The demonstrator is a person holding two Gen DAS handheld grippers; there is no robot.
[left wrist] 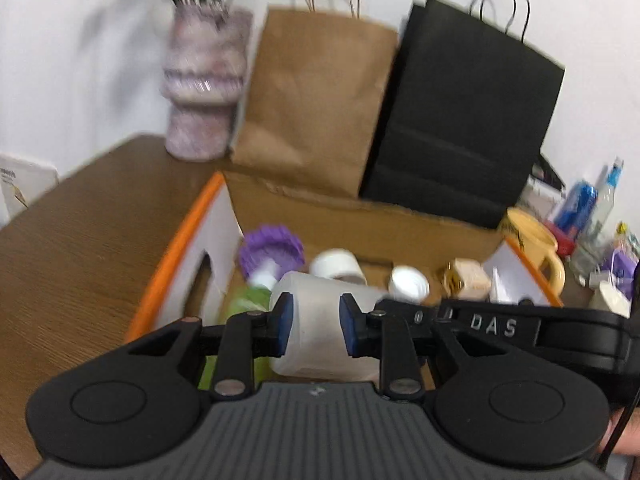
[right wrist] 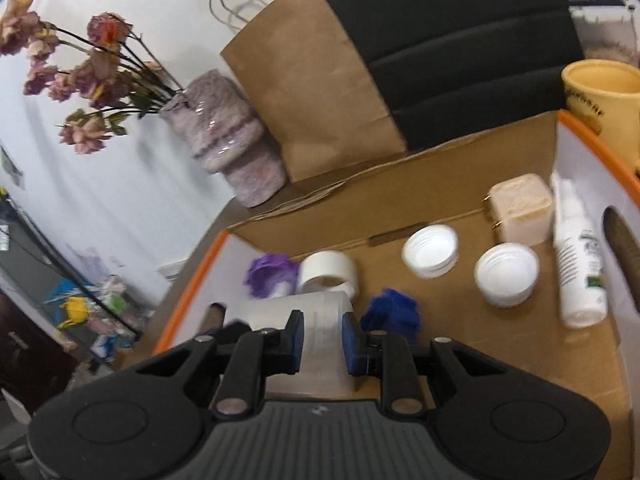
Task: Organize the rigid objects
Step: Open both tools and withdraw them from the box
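Blue-padded left tongs (left wrist: 315, 326) sit low at the near end of the cardboard box (left wrist: 360, 208), pads either side of a translucent white jar (left wrist: 320, 344) lying on its side on the box floor. Pads look close to the jar wall; contact cannot be confirmed, so grip state cannot be told. Right tongs (right wrist: 322, 338) frame the same jar (right wrist: 316, 356) from another angle, tilted view, blue pads close on both sides; again cannot tell whether they clamp it or merely straddle it. Right tongs' body crosses the left wrist view at right, over the box.

Box contents, right wrist view: purple ruffled piece (right wrist: 272, 274) and roll of white tape (right wrist: 330, 274) just beyond the jar; dark blue ruffled piece (right wrist: 394, 312) just right of the pads; two white caps (right wrist: 431, 251) (right wrist: 506, 274) mid-floor, open sides up; beige plug adapter (right wrist: 520, 208) behind them; white spray bottle (right wrist: 578, 256) lying along the right wall. Green item (left wrist: 248, 300) left of the jar, too blurred to identify.

Box has orange rims and white side flaps with handle cutouts. It rests on a brown wood-grain bench (left wrist: 80, 240). Behind the box: brown paper bag (left wrist: 316, 104) and black paper bag (left wrist: 468, 120), both upright, against a white wall. Mottled pink vase (left wrist: 204, 84) with dried flowers (right wrist: 80, 76) stands left of the bags. Yellow mug (left wrist: 536, 240) just outside the right rim; cluttered small items beyond it.
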